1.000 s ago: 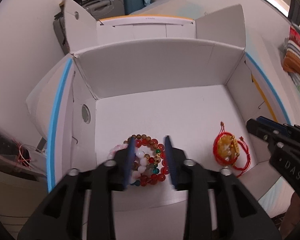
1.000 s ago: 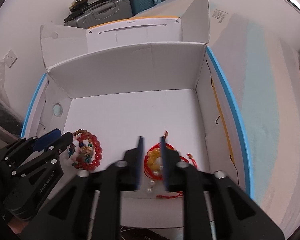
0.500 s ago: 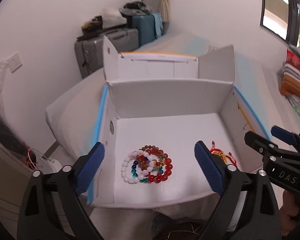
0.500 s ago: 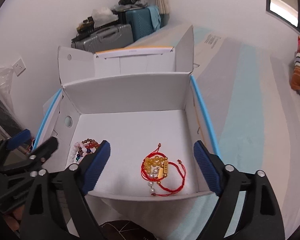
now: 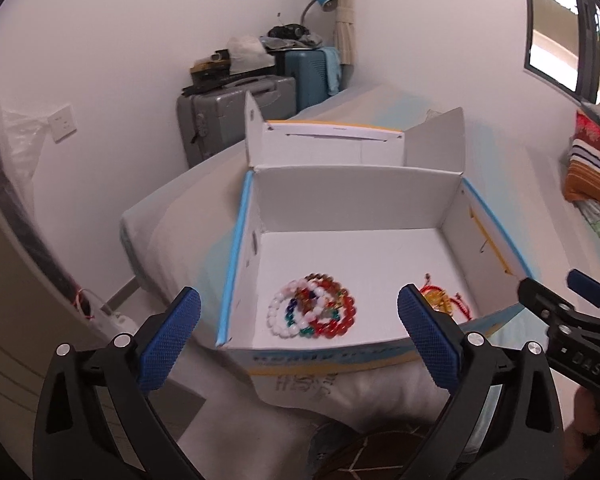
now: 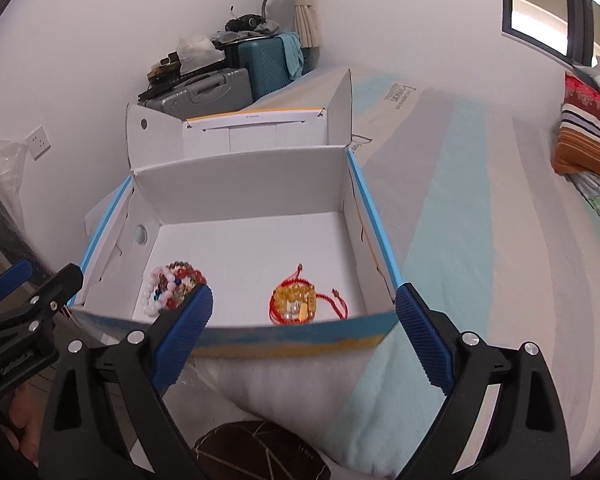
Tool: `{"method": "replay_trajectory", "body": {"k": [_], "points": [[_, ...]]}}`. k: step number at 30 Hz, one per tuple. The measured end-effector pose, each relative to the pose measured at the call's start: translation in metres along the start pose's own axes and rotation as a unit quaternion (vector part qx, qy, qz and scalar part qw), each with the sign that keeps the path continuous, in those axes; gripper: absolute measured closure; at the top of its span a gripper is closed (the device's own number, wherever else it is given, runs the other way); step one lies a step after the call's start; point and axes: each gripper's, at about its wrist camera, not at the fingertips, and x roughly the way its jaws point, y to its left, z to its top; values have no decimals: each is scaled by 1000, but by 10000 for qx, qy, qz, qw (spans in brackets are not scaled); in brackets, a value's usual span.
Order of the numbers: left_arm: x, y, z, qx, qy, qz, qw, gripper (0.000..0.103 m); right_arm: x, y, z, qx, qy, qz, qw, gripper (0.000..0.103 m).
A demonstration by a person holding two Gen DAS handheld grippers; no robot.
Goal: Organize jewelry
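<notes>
Both hand-held grippers withdrew (pads knurled), leaving glossy round beads (image 5: 312,311) boxed.

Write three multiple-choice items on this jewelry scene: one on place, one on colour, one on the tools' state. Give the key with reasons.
1. Where do the beads lie in the box?
A. near left corner
B. far right corner
C. outside it on the bed

2. What colour is the cord bracelet?
A. green
B. red
C. black

3. How stand the left tool and right tool?
A. both shut on jewelry
B. one open, one shut
C. both open, holding nothing

Key:
1 A: the beads sit on the floor of the box by its left wall, close to the near wall.
2 B: red cords loop around yellow beads.
3 C: each tool's blue pads stand wide apart with nothing between them, short of the box.
</notes>
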Motion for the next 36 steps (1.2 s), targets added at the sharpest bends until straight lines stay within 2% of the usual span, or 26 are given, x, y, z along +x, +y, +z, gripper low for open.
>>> {"method": "replay_trajectory", "body": {"k": [15, 36], "points": [[-2, 0, -29, 62, 194, 81, 9998, 6, -3, 4, -25, -101, 110, -75, 9999, 14], [4, -2, -35, 53, 284, -68, 9996, 6, 0, 12, -28, -166, 152, -102, 9997, 14]]}}
